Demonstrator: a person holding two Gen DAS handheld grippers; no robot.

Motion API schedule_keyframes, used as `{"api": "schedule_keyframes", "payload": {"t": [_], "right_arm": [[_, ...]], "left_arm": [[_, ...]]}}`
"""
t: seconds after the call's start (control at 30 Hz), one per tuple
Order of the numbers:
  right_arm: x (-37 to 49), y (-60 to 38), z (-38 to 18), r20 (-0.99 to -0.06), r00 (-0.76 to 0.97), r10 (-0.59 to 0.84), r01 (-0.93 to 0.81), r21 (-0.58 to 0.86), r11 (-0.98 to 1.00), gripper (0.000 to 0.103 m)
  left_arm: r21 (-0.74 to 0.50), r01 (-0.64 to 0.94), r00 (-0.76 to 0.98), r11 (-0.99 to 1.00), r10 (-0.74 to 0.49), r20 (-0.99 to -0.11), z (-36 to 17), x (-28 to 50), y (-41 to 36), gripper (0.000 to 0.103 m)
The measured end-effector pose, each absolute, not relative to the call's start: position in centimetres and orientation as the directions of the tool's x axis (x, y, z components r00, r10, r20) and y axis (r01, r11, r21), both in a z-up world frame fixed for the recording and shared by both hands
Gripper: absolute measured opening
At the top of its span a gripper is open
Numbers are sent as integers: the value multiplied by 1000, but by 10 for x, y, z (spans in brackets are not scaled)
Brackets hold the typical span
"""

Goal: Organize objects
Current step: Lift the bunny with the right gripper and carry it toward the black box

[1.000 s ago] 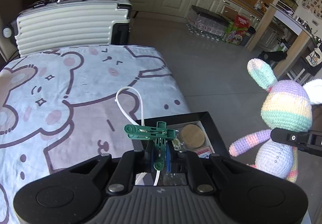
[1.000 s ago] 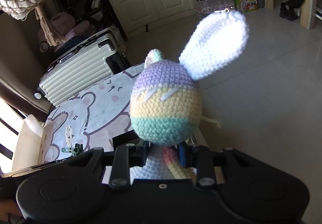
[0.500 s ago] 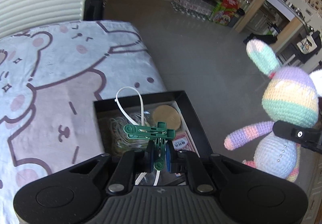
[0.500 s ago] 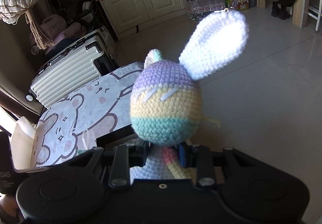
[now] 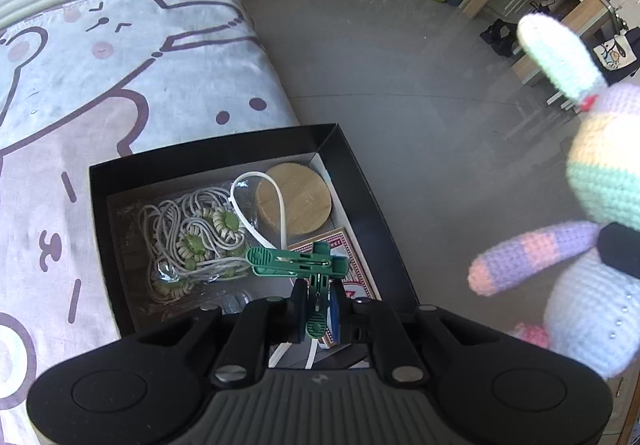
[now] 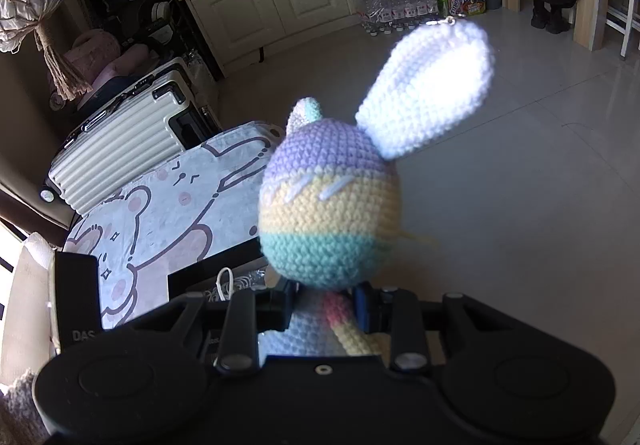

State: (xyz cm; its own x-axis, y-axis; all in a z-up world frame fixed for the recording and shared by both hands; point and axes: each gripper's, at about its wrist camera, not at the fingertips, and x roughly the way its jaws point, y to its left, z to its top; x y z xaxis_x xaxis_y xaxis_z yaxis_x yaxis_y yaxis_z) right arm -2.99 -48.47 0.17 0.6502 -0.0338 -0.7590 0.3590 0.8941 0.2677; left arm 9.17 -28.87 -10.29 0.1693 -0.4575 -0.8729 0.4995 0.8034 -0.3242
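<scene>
My left gripper (image 5: 317, 311) has its fingers closed almost fully on the stem of a green plastic clothes peg (image 5: 298, 265), which carries a looped white plastic zip tie (image 5: 260, 205). Peg and tie hang over the black open cardboard box (image 5: 372, 213), which sits at the near right edge of the desk with its pale bear-print cloth (image 5: 120, 85). In the box lie a round wooden coaster (image 5: 296, 199), a tangle of white cord with green beads (image 5: 192, 237) and a red pack of playing cards (image 5: 356, 269). The peg looks light, stiff and a little slick, so the flat tail is the place to pinch it.

My right gripper (image 6: 324, 311) has its fingers pressed in on the neck of a pastel striped crocheted bunny (image 6: 328, 217), held in the air right of the box, over the floor. It is soft and light; I judge the narrow neck the surest hold.
</scene>
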Motion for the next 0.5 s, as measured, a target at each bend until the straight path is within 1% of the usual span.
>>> {"api": "schedule_keyframes", "payload": {"t": [0.03, 0.07, 0.1, 0.13, 0.17, 0.23, 0.33, 0.5], "right_arm": [[-29, -485, 1, -759, 650, -32, 358, 269, 894, 30], [-29, -485, 1, -759, 650, -32, 358, 268, 895, 30], [-29, -486, 1, -759, 650, -31, 356, 268, 895, 30], [-28, -486, 0, -760, 649, -29, 354, 268, 896, 30], [-27, -486, 0, -761, 648, -28, 352, 268, 897, 30], [-25, -485, -1, -762, 647, -25, 348, 266, 899, 30], [-23, -483, -1, -762, 647, -23, 344, 265, 901, 30], [-21, -479, 1, -759, 651, -16, 340, 273, 900, 30]], "left_arm": [[-318, 503, 169, 804, -452, -876, -105, 92, -291, 13], [-316, 504, 169, 804, -450, -877, -107, 93, -291, 22], [-317, 503, 160, 804, -448, -880, -111, 94, -292, 35], [-316, 496, 154, 809, -440, -885, -113, 95, -292, 65], [-308, 488, 162, 817, -431, -888, -113, 96, -290, 78], [-297, 483, 191, 823, -431, -882, -108, 99, -287, 78], [-327, 464, 197, 823, -456, -868, -101, 104, -278, 78], [-280, 481, 282, 830, -450, -847, -80, 107, -264, 77]]}}
